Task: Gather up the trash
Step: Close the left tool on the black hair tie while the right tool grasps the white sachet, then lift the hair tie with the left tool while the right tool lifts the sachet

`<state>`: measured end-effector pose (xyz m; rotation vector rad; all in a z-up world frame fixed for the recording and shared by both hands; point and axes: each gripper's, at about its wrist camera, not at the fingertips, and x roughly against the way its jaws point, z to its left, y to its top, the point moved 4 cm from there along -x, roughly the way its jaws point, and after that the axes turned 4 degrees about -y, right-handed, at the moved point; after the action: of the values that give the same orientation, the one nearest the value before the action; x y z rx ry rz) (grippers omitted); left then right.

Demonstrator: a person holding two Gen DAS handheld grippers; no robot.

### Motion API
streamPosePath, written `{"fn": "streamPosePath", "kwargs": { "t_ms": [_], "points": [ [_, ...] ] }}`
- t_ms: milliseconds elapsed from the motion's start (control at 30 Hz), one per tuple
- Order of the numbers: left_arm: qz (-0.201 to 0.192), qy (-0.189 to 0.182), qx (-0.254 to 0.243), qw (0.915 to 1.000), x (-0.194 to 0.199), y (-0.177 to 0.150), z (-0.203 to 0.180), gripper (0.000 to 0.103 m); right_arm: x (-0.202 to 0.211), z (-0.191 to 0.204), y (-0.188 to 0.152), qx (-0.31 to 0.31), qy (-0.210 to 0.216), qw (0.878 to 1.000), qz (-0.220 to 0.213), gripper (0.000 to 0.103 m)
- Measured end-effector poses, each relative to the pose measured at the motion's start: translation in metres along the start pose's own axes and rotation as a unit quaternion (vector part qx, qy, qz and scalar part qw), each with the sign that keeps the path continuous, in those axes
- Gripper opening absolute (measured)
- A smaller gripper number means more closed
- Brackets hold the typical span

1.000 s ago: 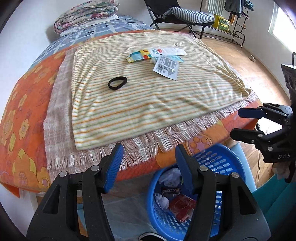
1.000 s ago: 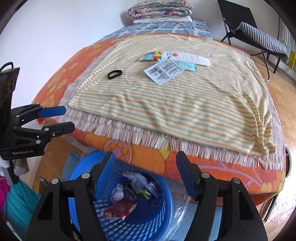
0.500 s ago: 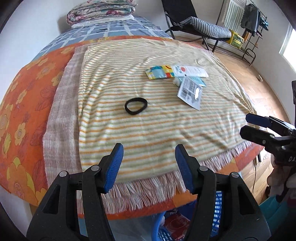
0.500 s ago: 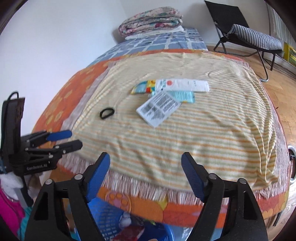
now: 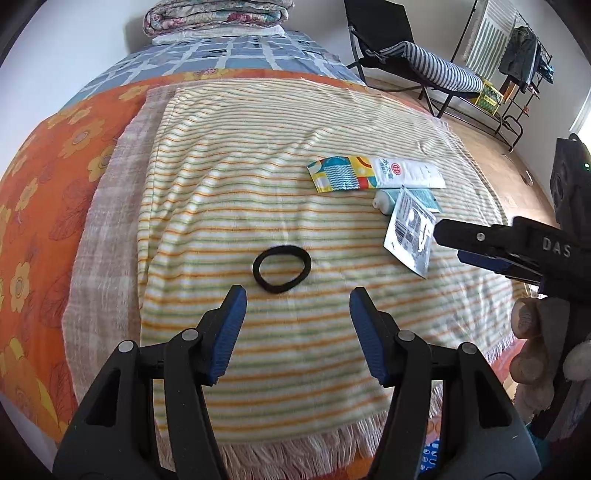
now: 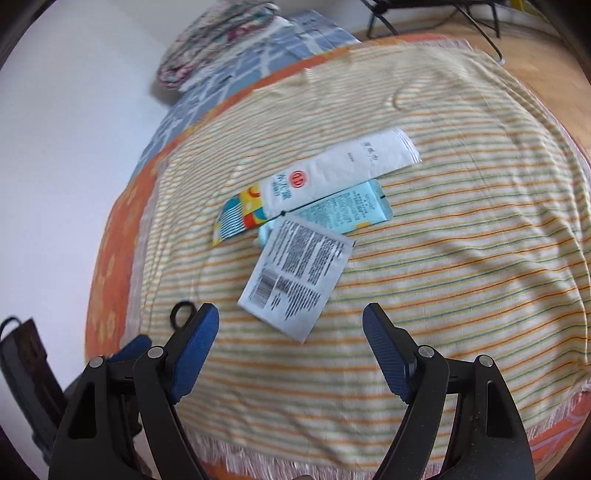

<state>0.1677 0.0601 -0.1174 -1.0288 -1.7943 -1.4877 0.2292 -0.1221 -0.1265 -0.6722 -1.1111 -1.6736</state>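
Both grippers have come up from the blue basket at the bed's foot and forward over the bed since a second ago, so the basket has nearly dropped out of view and the litter now lies close ahead; the left gripper [image 5: 294, 302] hangs over the striped blanket [image 5: 258, 177] with its jaws spread wide and nothing between them, and the black hair tie [image 5: 282, 268] lies flat on the blanket just beyond its fingertips, slightly left of the gap's centre; the right gripper [image 6: 290, 321] is likewise spread and empty, hovering over the near part of the blanket, its blue pads on either side of the white barcode sachet [image 6: 295, 284], whose near corner reaches almost into the gap, though the sachet is not touched; the sachet lies on the blanket overlapping the near end of a light-blue packet [image 6: 343, 212]; beyond that packet, touching it, lies a long white wrapper with a red emblem [image 6: 332, 173], its left end covering a colourful patterned packet [image 6: 236, 218]; in the left wrist view the right gripper enters from the right edge above the blanket, beside the sachet; a folded quilt [image 5: 218, 14] sits at the far end of the orange floral bedspread [image 5: 40, 192] under the blanket.
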Motion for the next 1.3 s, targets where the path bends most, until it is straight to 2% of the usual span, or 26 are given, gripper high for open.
{"fn": "streamPosePath", "kwargs": {
  "t_ms": [267,467,567,733,1000,1100,1167,1300],
  "points": [
    [0.015,0.023,-0.008,0.9996,-0.022,0.008,0.004,0.060,-0.026,0.014,0.014,0.003,-0.041,0.999,0.001,0.080],
    [0.031,0.037,-0.017,0.9987,-0.036,0.005,0.008,0.059,-0.035,0.021,0.019,0.040,-0.089,0.995,-0.017,0.080],
    [0.031,0.051,-0.026,0.9979,-0.036,0.003,0.010,0.048,-0.039,0.023,0.020,0.065,-0.107,0.992,-0.018,0.080],
    [0.028,0.050,-0.016,0.9982,-0.033,0.004,0.018,0.031,-0.039,0.020,0.019,0.101,-0.135,0.985,-0.019,0.080],
    [0.026,0.050,-0.016,0.9983,-0.030,0.002,0.023,0.014,-0.033,0.011,0.013,0.147,-0.138,0.979,-0.012,0.079],
    [0.025,0.047,-0.013,0.9985,-0.028,0.001,0.025,0.008,-0.028,0.003,0.013,0.148,-0.132,0.980,-0.009,0.073],
    [0.023,0.045,-0.012,0.9987,-0.026,0.001,0.025,0.006,-0.024,-0.002,0.015,0.145,-0.130,0.981,-0.008,0.062],
    [0.022,0.041,-0.019,0.9987,-0.024,0.000,0.021,0.006,-0.019,-0.008,0.014,0.138,-0.121,0.983,-0.005,0.057]
  ]
}}
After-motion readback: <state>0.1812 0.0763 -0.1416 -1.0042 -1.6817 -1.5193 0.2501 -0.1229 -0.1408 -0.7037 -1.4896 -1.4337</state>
